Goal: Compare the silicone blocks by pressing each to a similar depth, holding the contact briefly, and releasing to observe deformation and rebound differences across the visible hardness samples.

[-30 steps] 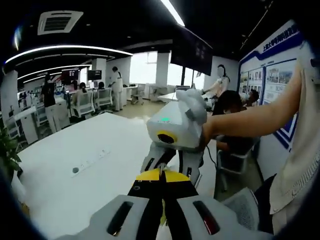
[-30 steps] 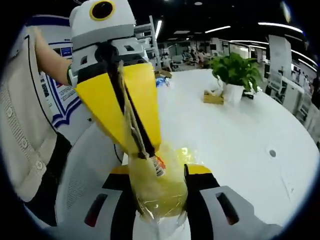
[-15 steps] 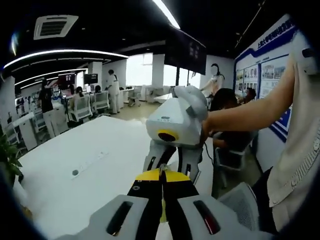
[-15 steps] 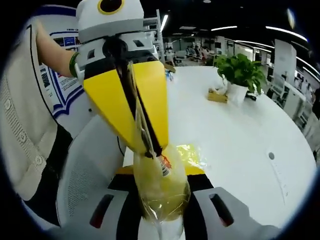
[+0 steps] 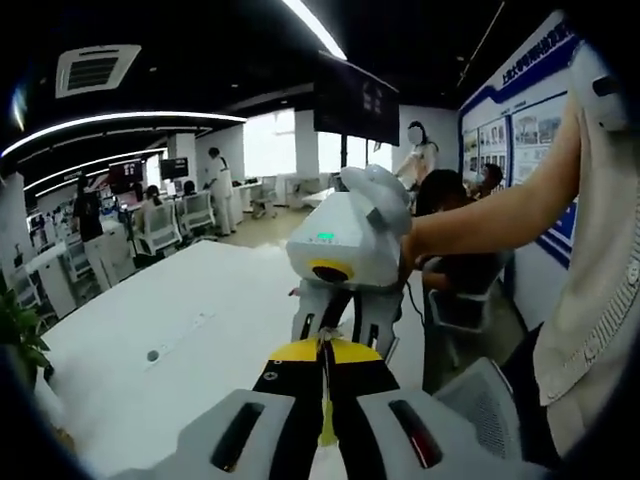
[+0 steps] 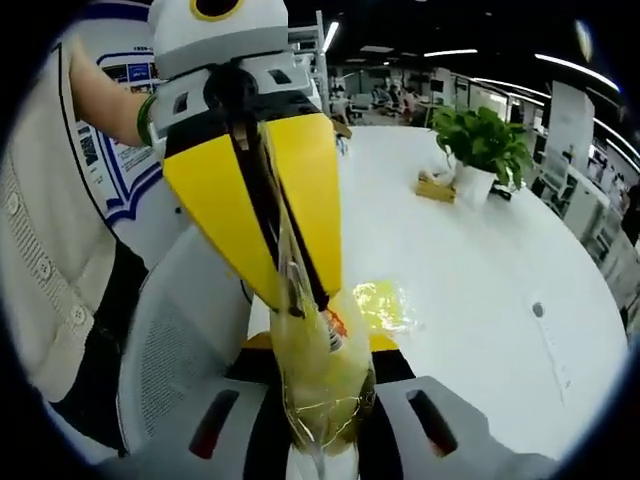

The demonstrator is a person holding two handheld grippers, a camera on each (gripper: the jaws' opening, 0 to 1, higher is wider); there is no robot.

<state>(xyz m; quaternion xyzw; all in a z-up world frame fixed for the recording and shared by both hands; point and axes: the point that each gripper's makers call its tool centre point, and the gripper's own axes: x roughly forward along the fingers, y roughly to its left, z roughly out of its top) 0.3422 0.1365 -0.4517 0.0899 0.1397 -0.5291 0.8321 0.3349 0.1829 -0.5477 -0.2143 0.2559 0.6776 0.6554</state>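
Note:
A yellow silicone block in a clear plastic bag (image 6: 320, 375) stands upright between the jaws of my right gripper (image 6: 322, 405), which is shut on it. My left gripper (image 6: 300, 303) reaches in from the upper left, its yellow jaws shut on the bag's top edge. In the left gripper view my left gripper (image 5: 322, 347) is shut, with a thin strip of the bag (image 5: 326, 428) showing between its jaws. There my right gripper (image 5: 335, 335) faces it tip to tip. A second bagged yellow block (image 6: 385, 305) lies on the white table (image 6: 480, 270).
A potted plant (image 6: 480, 145) and a small box stand on the far side of the table. A grey mesh chair (image 6: 175, 350) sits by the table's near edge, beside the person's torso and arm. People and desks fill the office behind (image 5: 150, 205).
Both grippers keep their hold on the bagged block. The right gripper's jaws stand slightly closer together and the bag looks narrower. Both views have shifted a little.

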